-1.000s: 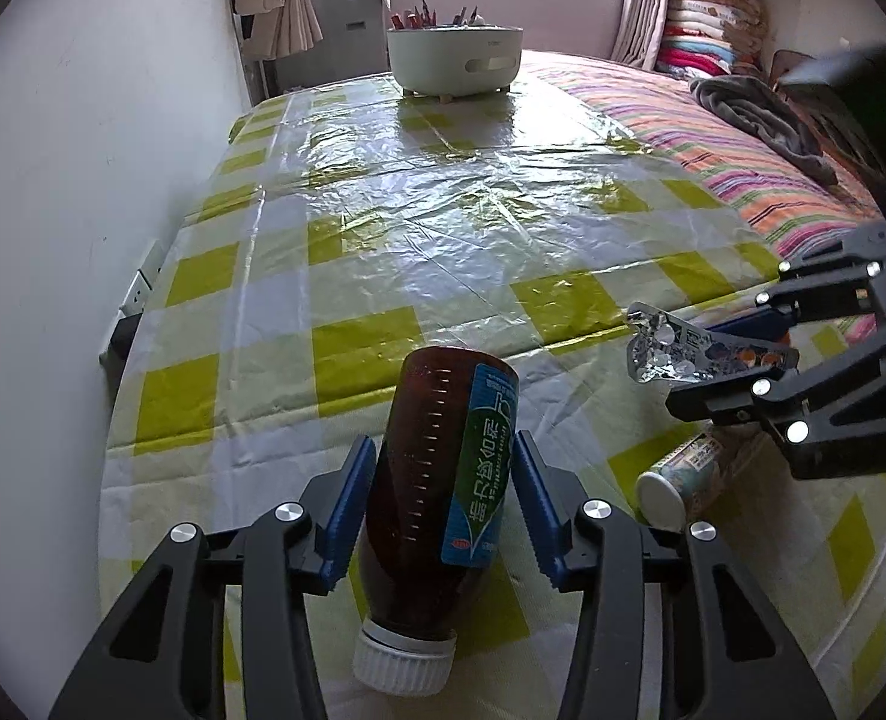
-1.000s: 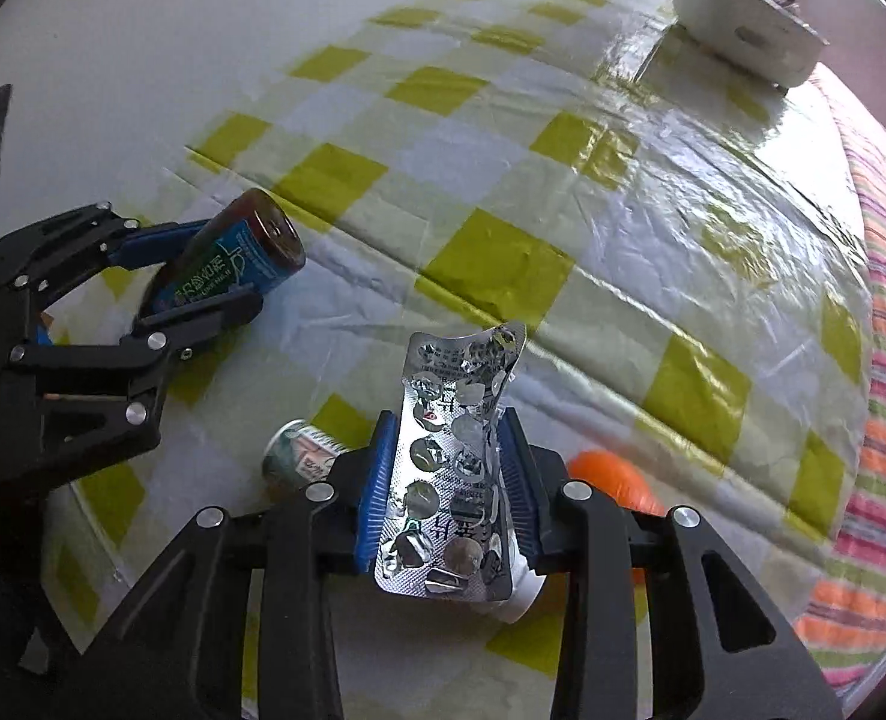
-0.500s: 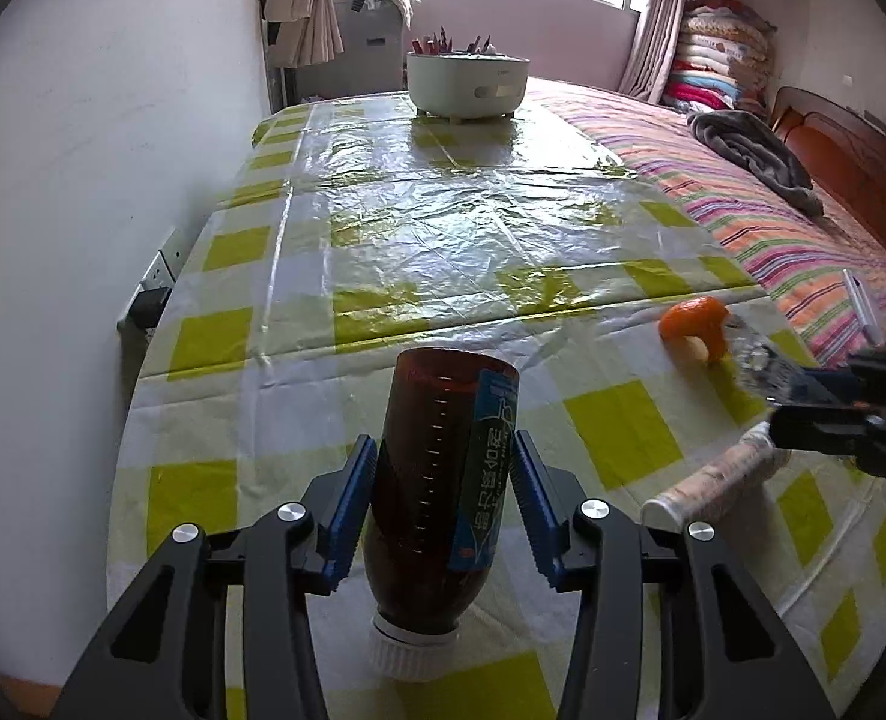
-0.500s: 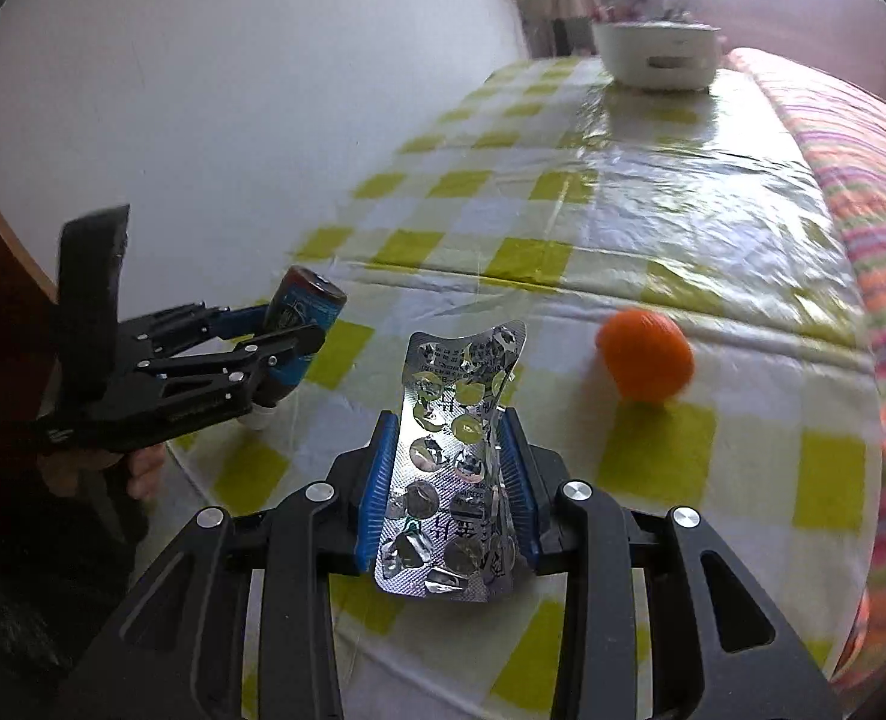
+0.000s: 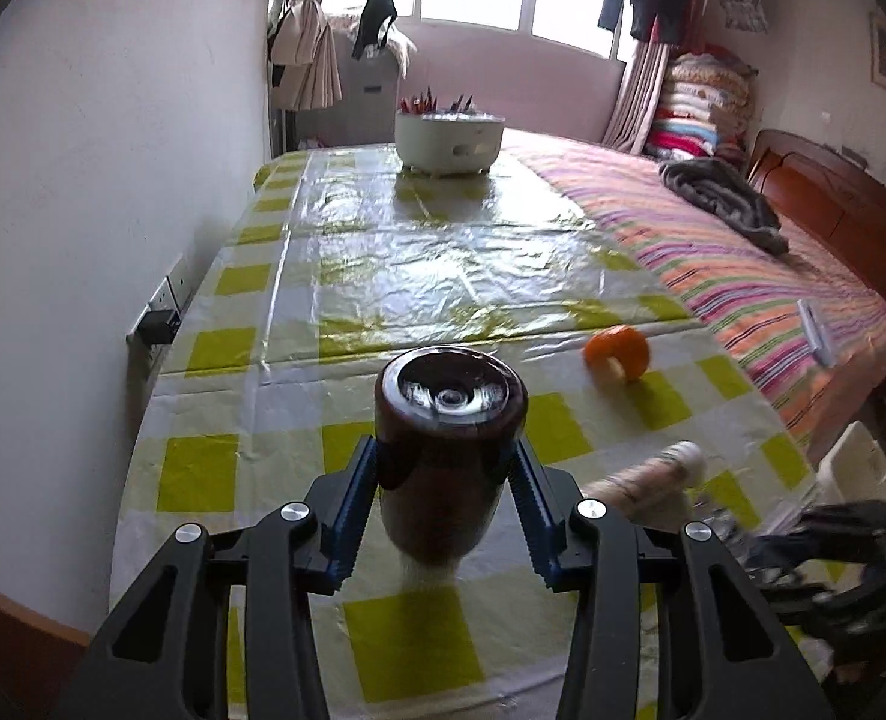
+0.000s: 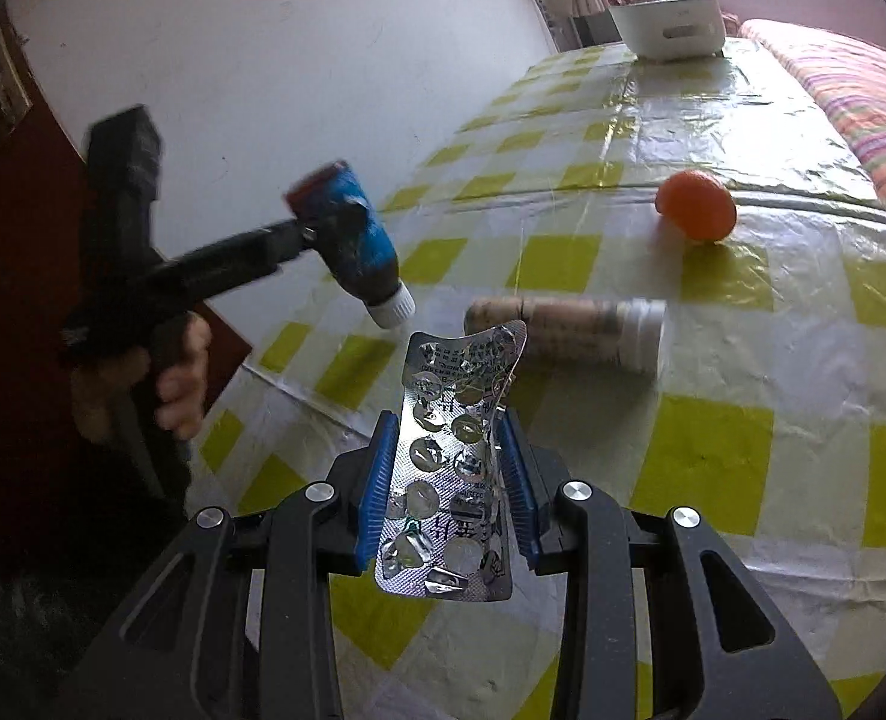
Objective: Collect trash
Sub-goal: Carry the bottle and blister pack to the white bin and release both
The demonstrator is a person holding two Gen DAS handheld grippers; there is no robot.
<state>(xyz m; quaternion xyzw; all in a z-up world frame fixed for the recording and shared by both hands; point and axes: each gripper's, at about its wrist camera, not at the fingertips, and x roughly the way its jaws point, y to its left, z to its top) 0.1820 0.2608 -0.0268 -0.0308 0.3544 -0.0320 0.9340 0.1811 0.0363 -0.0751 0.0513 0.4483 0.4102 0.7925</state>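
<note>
Firstly, left wrist view: left gripper (image 5: pixel 449 516), blue pads pressed against both sides of a brown bottle (image 5: pixel 443 450), which is lifted clear of the table (image 5: pixel 383 276) with its base turned toward the camera and its white cap pointing down; jaws partly closed around the bottle's width. Checked yellow-and-white plastic cloth on the table. Orange peel (image 5: pixel 617 354) lying to the right, past the bottle. Small beige bottle (image 5: pixel 647 483) on its side at near right, white cap toward the far side. Right gripper (image 5: pixel 827 558) blurred at the lower right edge; its grip unreadable in this view. White tub (image 5: pixel 449 141) with pencils at the far end of the table. Striped bedspread (image 5: pixel 743 258) to the right, grey garment (image 5: pixel 725 198) upon it. Wall socket (image 5: pixel 164 315) on the left wall. Next, right wrist view: right gripper (image 6: pixel 450 480), jaws nearly shut, pinching a used silver blister pack (image 6: pixel 452 468) edgewise between the blue pads, the strip standing up and held above the near table edge. Left gripper (image 6: pixel 317 228) at left, held by a hand (image 6: pixel 161 384), carrying the brown bottle (image 6: pixel 353 246), blue label showing, cap tilted down toward the table. Beige bottle (image 6: pixel 569 333) lying just beyond the strip; orange peel (image 6: pixel 695 213) farther right; white tub (image 6: pixel 671 27) at the far end.
</note>
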